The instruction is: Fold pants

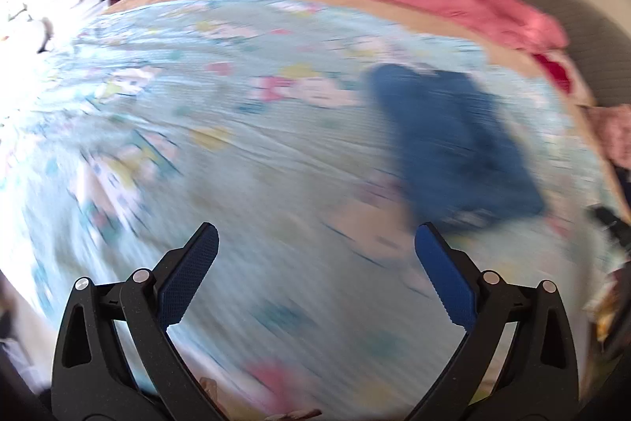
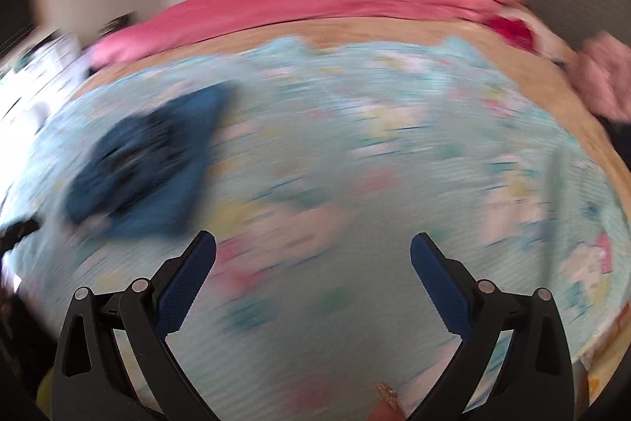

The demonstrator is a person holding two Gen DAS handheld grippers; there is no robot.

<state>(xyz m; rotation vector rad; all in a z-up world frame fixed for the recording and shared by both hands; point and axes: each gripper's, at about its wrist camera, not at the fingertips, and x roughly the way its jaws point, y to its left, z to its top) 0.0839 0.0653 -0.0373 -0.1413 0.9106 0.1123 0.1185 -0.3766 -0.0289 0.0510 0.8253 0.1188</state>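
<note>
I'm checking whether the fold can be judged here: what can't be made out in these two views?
- Pants: left view, motion blur hides the fold lines and edges.
- Pants: right view, smeared worse; how many layers cannot be told.
- Bedspread print: blurred in both.
- Left gripper and right gripper: open, holding nothing.

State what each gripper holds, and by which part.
Nothing. The left gripper and the right gripper are both open and empty; the blue pants lie on the bedspread, ungripped.
</note>
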